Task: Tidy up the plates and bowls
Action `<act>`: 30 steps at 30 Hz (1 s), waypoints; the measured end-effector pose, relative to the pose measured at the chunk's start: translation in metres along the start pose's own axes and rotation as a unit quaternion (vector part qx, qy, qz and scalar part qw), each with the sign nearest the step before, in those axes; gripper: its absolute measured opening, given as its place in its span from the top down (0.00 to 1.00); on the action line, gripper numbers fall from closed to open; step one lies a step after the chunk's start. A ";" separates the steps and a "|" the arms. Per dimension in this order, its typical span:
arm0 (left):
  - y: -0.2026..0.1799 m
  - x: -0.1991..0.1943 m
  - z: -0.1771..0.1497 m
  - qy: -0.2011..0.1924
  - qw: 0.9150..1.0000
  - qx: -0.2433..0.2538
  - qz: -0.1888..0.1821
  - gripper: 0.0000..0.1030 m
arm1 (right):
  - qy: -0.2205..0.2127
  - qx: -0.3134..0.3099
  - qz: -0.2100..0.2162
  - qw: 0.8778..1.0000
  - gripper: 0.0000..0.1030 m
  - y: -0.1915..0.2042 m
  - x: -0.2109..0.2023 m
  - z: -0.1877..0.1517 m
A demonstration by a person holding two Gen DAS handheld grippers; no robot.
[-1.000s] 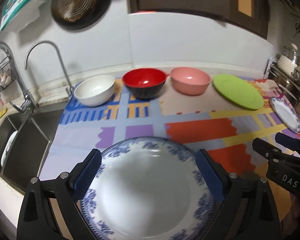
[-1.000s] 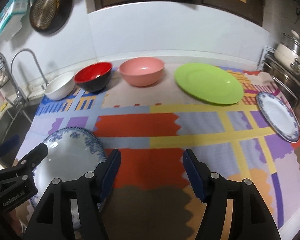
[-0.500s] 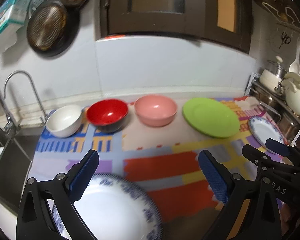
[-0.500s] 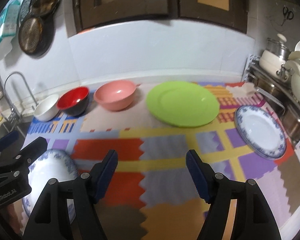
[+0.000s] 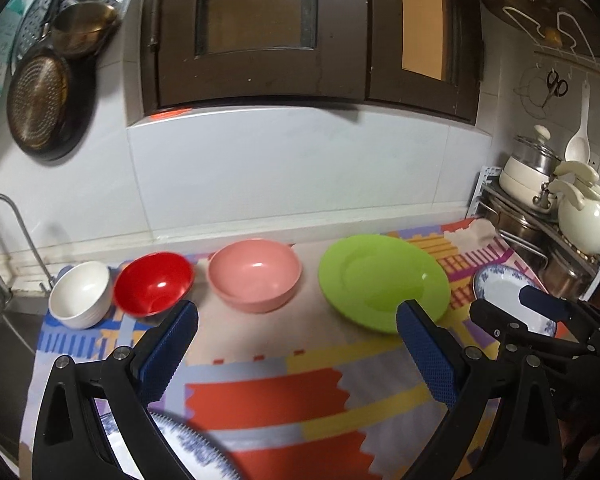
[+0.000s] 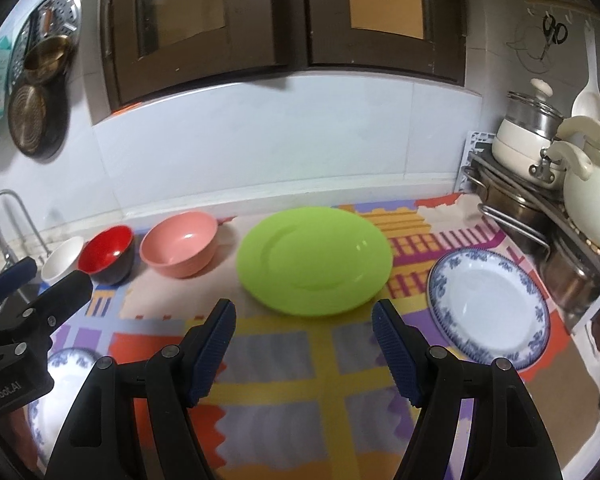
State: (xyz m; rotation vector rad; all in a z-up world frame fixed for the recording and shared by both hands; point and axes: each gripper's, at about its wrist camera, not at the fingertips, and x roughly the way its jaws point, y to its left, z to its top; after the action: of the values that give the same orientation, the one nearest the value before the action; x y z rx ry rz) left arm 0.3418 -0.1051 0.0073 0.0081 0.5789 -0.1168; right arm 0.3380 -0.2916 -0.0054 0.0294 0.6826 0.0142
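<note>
Along the back of the patterned mat stand a white bowl (image 5: 80, 294), a red bowl (image 5: 152, 288), a pink bowl (image 5: 256, 274) and a green plate (image 5: 380, 280). My left gripper (image 5: 296, 316) hovers open over the mat with nothing between its fingers. A blue-rimmed plate (image 5: 188, 448) lies below and behind its left finger. My right gripper (image 6: 304, 312) is open and holds nothing, just in front of the green plate (image 6: 314, 260). A second blue-rimmed plate (image 6: 488, 308) lies flat to its right. The left gripper (image 6: 52, 276) shows at the left edge.
A sink and tap (image 5: 4, 240) are at the far left. At the right, a metal rack (image 6: 512, 216) carries pots and a cream kettle (image 6: 592, 196). Pans hang on the wall (image 5: 40, 100) under dark cabinets. The counter's front edge runs below the grippers.
Both grippers have risen, swung to the right and tilted up. The blue-rimmed plate that lay between my left fingers now sits at the bottom left of that view, outside the jaws.
</note>
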 end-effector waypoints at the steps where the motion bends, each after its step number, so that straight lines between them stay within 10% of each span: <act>1: -0.004 0.006 0.003 -0.001 1.000 0.000 -0.001 0.02 | 0.000 0.002 -0.001 1.000 0.31 -0.004 0.003 0.003; 30: -0.062 0.168 0.009 0.056 0.996 -0.017 0.068 0.24 | 0.028 0.039 -0.011 0.999 0.31 -0.085 0.147 0.033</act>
State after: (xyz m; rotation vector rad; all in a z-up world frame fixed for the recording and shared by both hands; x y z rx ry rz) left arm 0.4794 -0.1852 -0.0759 0.0220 0.6908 0.0261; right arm 0.4728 -0.3742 -0.0749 0.0967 0.7401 -0.0330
